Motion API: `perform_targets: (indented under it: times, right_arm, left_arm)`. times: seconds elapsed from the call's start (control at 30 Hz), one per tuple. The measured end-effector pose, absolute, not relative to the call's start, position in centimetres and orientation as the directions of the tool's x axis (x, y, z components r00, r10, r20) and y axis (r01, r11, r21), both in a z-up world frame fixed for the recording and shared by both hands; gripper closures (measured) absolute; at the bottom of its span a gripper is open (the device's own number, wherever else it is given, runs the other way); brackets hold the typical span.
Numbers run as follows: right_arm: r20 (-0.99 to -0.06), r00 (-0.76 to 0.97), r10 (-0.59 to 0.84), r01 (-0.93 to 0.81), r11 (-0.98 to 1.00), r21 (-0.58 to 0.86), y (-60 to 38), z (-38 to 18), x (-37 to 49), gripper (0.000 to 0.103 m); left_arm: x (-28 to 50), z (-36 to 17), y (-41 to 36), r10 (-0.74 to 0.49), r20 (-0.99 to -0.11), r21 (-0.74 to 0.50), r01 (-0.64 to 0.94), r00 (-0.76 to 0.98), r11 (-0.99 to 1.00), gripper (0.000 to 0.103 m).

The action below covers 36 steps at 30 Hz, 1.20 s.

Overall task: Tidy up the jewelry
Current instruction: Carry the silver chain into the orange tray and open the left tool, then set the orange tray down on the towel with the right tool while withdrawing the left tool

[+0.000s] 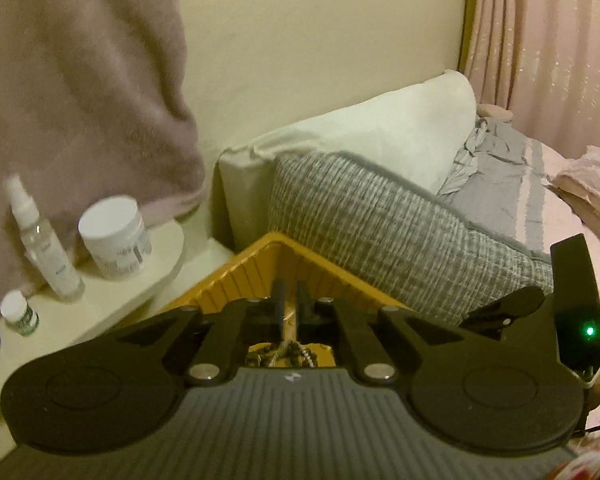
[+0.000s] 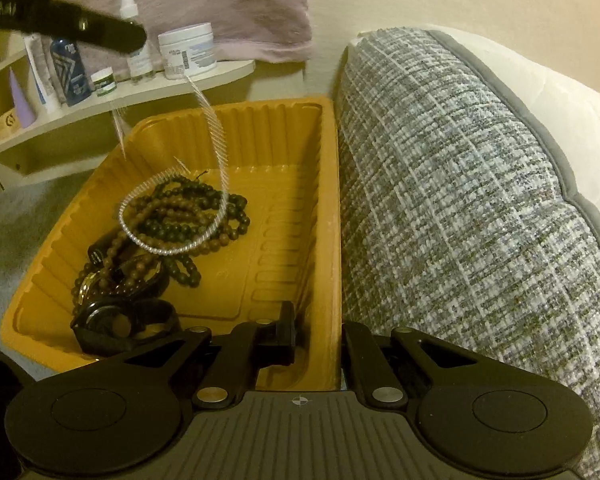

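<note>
An orange plastic tray (image 2: 329, 184) sits on a grey surface against a cushion. It holds brown bead necklaces (image 2: 188, 216) and a black watch (image 2: 116, 324). A silver chain (image 2: 216, 152) loops onto the beads, and its blurred strands rise toward my left gripper (image 2: 136, 36) at the upper left. In the left wrist view that gripper (image 1: 292, 304) hangs over the tray (image 1: 260, 248) and the beads (image 1: 280, 354), its jaws a narrow gap apart. My right gripper (image 2: 320, 344) is shut on the tray's right wall, one finger inside and one outside.
A grey woven cushion (image 2: 460, 200) presses against the tray's right side, with a white pillow (image 1: 380, 136) behind it. A cream shelf (image 2: 148, 92) at the back left carries a white jar (image 2: 188, 50), a spray bottle (image 1: 44, 248) and small bottles. A mauve towel (image 1: 80, 80) hangs above.
</note>
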State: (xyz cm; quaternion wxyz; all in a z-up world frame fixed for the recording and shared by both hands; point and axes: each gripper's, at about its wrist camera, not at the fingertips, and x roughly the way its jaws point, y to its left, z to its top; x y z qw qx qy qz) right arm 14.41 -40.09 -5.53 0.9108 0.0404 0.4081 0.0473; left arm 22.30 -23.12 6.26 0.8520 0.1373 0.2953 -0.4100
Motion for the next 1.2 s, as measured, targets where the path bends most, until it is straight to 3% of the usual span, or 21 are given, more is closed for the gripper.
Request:
perform_targets:
  times: [0.03, 0.37, 0.4, 0.47, 0.7, 0.77, 0.97, 1.2]
  right_arm:
    - [-0.74, 0.662, 0.12, -0.056, 0.992, 0.111, -40.1, -5.5, 14.5, 0.097]
    - [-0.728, 0.672, 0.137, -0.081, 0.99, 0.112, -40.5, -6.0, 14.6, 0.094]
    - [-0.724, 0.677, 0.135, -0.073, 0.991, 0.116, -40.7, -6.0, 14.5, 0.091]
    - [-0.709, 0.694, 0.125, -0.051, 0.991, 0.126, -41.2, -5.7, 14.1, 0.059]
    - [-0.653, 0.747, 0.128, -0.036, 0.988, 0.153, -41.7, -3.6, 12.3, 0.039]
    - [-0.635, 0.765, 0.108, -0.014, 0.988, 0.151, -41.6, -2.7, 11.4, 0.026]
    - [-0.618, 0.78, 0.096, 0.055, 0.974, 0.22, -41.0, -0.2, 9.0, 0.019]
    - [-0.662, 0.736, 0.142, 0.021, 0.973, 0.231, -36.8, 1.5, 7.1, 0.018]
  left_arm:
    - [22.4, 6.1, -22.8, -0.611, -0.617, -0.012, 0.771, 0.495, 0.637, 0.085]
    - [20.6, 5.8, -17.0, -0.537, -0.597, -0.041, 0.645, 0.597, 0.763, 0.069]
    - [20.3, 5.7, -16.3, -0.527, -0.597, -0.045, 0.63, 0.605, 0.775, 0.069]
    - [19.6, 5.5, -15.0, -0.505, -0.595, -0.054, 0.596, 0.625, 0.801, 0.064]
    - [16.8, 4.7, -10.6, -0.405, -0.578, -0.074, 0.449, 0.709, 0.891, 0.03]
    - [15.9, 4.5, -9.7, -0.377, -0.576, -0.077, 0.411, 0.725, 0.908, 0.018]
    - [13.1, 3.5, -7.4, -0.304, -0.584, -0.091, 0.311, 0.752, 0.946, 0.001]
    - [10.2, 2.2, -5.4, -0.274, -0.613, -0.121, 0.255, 0.741, 0.959, 0.001]
